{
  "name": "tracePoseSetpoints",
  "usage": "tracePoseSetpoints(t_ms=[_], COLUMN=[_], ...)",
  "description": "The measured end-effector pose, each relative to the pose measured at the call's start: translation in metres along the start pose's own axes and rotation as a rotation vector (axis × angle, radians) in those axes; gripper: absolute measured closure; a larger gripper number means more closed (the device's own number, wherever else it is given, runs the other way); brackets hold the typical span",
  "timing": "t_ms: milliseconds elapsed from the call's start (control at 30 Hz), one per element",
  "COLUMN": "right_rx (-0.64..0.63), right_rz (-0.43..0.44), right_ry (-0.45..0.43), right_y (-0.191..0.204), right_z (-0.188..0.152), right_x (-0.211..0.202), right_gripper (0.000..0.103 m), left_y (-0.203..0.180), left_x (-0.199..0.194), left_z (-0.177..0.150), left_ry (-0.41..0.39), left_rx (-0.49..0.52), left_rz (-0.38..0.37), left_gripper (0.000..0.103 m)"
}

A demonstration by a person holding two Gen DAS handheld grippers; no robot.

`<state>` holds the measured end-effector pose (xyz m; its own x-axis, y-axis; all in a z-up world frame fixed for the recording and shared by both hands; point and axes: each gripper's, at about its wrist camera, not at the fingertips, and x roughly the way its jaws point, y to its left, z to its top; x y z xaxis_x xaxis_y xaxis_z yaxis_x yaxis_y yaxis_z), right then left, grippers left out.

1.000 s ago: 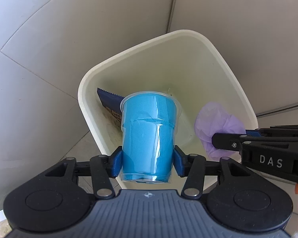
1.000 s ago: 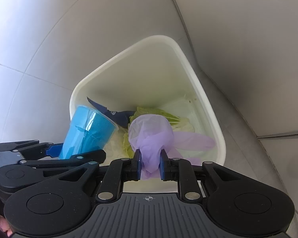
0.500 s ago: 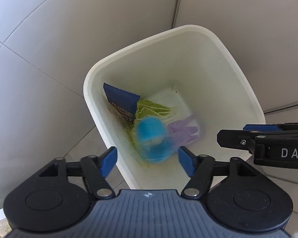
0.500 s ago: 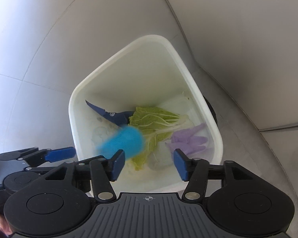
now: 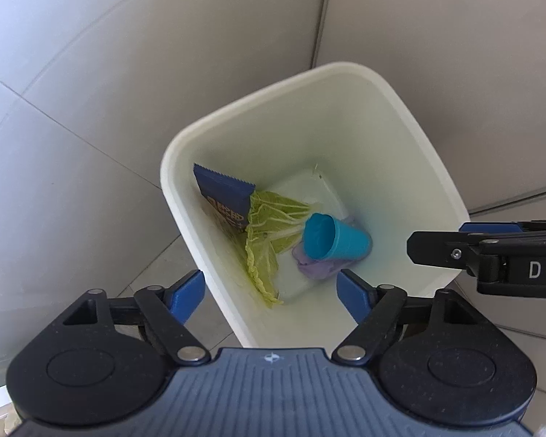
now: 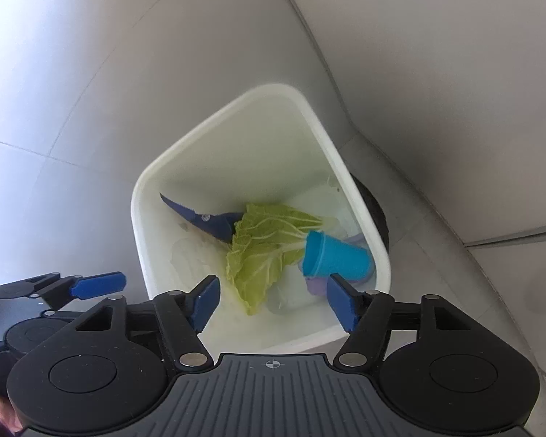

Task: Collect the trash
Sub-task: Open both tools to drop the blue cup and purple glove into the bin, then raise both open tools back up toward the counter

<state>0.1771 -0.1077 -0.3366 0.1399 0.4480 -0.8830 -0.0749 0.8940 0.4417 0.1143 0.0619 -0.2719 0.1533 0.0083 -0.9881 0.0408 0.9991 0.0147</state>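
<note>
A white trash bin (image 5: pixel 411 109) (image 6: pixel 200 145) stands on the tiled floor below both grippers. Inside it a blue cup (image 5: pixel 336 240) (image 6: pixel 336 259) lies on its side on top of a purple glove (image 5: pixel 316 267) (image 6: pixel 318 286). A green cabbage leaf (image 5: pixel 269 225) (image 6: pixel 262 251) and a dark blue wrapper (image 5: pixel 224 200) (image 6: pixel 207 220) lie beside them. My left gripper (image 5: pixel 271 296) is open and empty above the bin's near rim. My right gripper (image 6: pixel 273 302) is open and empty too; it shows at the right in the left wrist view (image 5: pixel 491 251).
Grey floor tiles (image 5: pixel 72 109) surround the bin. A pale wall or skirting (image 6: pixel 436 73) rises behind it. A dark round object (image 6: pixel 376 218) sits just behind the bin's right side.
Both grippers opened. The blue cup fell from the left gripper and the purple glove from the right into the bin, where the cup came to rest on the glove.
</note>
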Motion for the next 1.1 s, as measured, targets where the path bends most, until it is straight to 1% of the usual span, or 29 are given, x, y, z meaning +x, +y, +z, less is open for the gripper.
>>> tracePoseSetpoints(t_ms=[67,233,300,400,667,933,1100], right_rx=[0.0,-0.022,-0.034,-0.049,-0.136,-0.207,-0.228], right_rz=[0.001,0.011,0.014,0.023,0.028,-0.002,-0.031], right_ry=[-0.008,-0.033,-0.049,-0.074,-0.159,-0.292,-0.385], right_y=[0.002,0.009,0.015,0.023,0.051,0.066,0.062], right_z=[0.001,0.001,0.001,0.002,0.005,0.014,0.023], right_x=[-0.007,-0.032,-0.042,-0.06,-0.11,-0.175,-0.219], right_gripper=[0.034,0.032,0.027,0.023,0.019,0.019,0.014], left_y=[0.001,0.003,0.004,0.005,0.013,0.01,-0.003], left_x=[-0.007,-0.025,-0.035,-0.048,-0.094,-0.141,-0.171], left_z=[0.001,0.002,0.003,0.004,0.009,0.024,0.041], left_ry=[-0.01,-0.036,-0.044,-0.054,-0.103,-0.164,-0.215], left_rx=[-0.004,-0.021,-0.029,-0.043,-0.116,-0.149,-0.138], left_rz=[0.003,0.007,0.013,0.024,0.026,0.035,0.021], left_gripper=[0.022,0.015,0.011,0.007,0.003,0.001,0.001])
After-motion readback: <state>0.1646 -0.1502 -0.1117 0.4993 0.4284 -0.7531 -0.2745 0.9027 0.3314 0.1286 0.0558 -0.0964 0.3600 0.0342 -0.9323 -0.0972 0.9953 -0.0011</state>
